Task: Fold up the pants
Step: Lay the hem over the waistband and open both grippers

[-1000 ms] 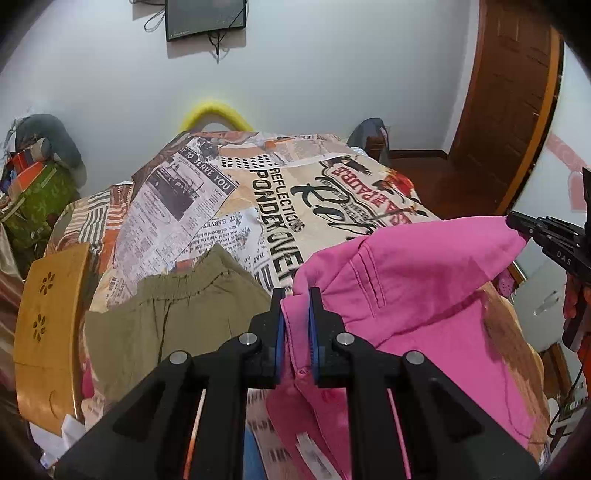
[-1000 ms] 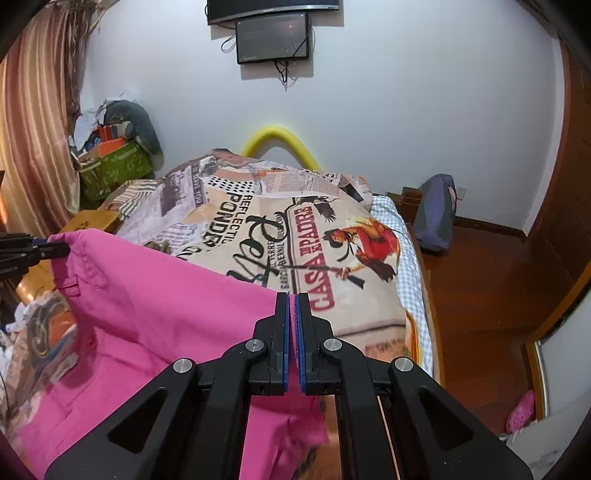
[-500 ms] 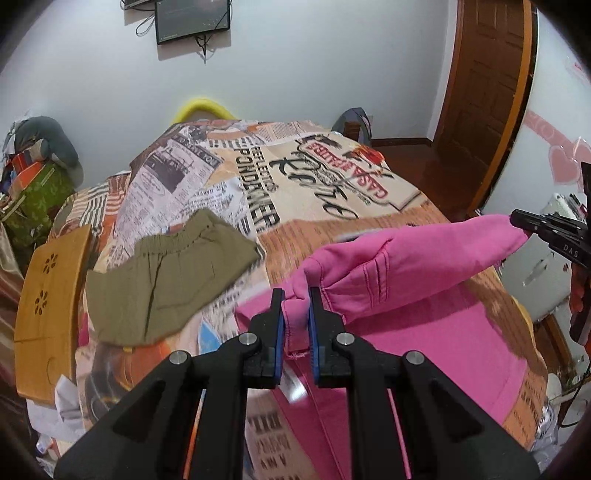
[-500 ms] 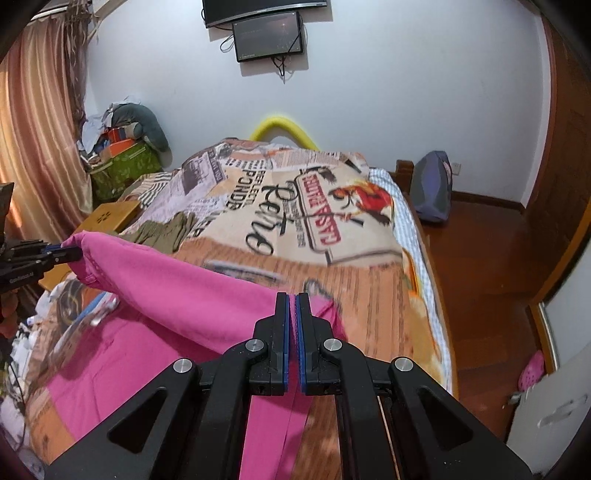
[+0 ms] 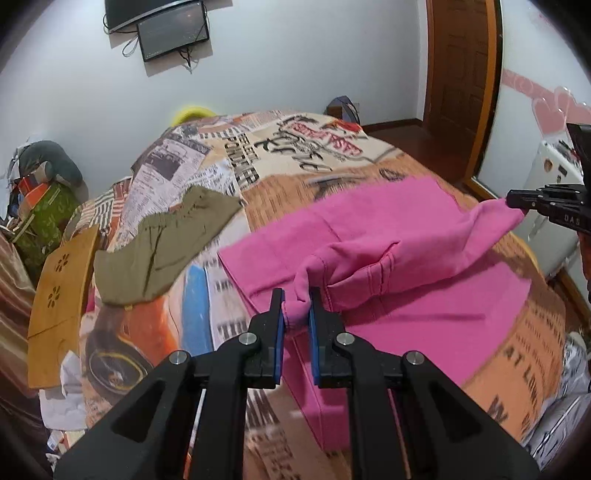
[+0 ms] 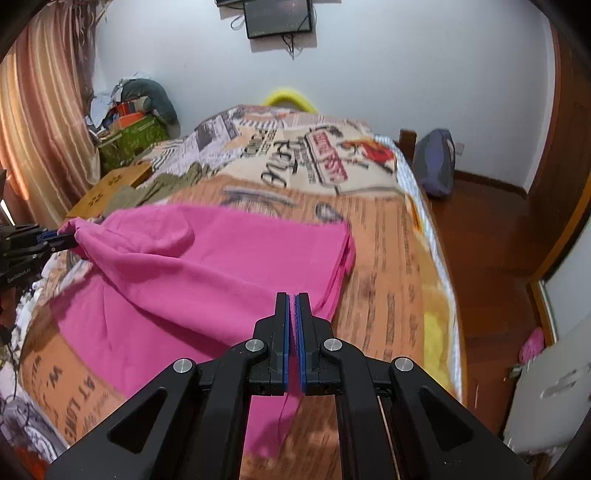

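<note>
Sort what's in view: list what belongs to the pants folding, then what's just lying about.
In the job: pink pants, left gripper, right gripper, printed bedspread.

Lying about: olive shorts, wooden tray, backpack, wall monitor.

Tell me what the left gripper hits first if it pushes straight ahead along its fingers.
The left gripper, shut on the pink pants, would likely run into their raised fold first, then the bed cover; depth is uncertain.

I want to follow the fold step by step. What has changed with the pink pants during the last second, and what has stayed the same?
The pink pants, held high a second ago, have been lowered and carried forward over the bed, so most of the cloth now lies flat. Both the left gripper and right gripper stay shut on the pants. The olive shorts have not moved.
</note>
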The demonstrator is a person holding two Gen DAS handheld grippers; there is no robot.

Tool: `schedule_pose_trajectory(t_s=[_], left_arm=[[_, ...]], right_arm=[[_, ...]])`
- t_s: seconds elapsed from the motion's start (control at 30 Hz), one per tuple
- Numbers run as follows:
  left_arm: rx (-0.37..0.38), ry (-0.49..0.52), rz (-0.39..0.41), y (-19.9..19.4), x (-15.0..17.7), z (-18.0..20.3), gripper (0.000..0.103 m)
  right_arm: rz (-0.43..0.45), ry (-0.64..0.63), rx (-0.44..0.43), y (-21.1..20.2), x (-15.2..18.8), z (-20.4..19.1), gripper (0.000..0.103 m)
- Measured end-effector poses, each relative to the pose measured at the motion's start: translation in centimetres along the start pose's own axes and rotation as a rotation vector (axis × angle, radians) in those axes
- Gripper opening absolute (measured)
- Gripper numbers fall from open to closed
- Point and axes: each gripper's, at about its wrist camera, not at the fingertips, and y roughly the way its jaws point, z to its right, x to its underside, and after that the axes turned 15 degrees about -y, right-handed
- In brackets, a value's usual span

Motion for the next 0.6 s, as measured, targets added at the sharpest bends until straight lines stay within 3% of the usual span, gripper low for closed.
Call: schedule_pose_trajectory(t_s=[0.3,0.43,0.53,0.6], left_arm=[[0.025,-0.057,-0.086,0.4,4.1,-1.4,0.013],[0.034,-0.090,-0.086,-0.4,4.9,-1.8,0.015],[0.048,-0.113,-0.088,-1.4,4.8,-2.0,0.021],[0.051,-0.113,-0.084,-2.0,4.7,-1.9,0.034]], right_arm=[[-0.053,0.082,-0.068,0.4,3.5,-0.7,0.005],[-0.090,0.070,-0.058,0.0,4.3,-1.2,0.007],[-0.088,0.067,-0.053,-0.9,4.4,-1.3,0.017],[-0.071,0.042,-0.042,-1.7,4.0,-1.6,0.025]])
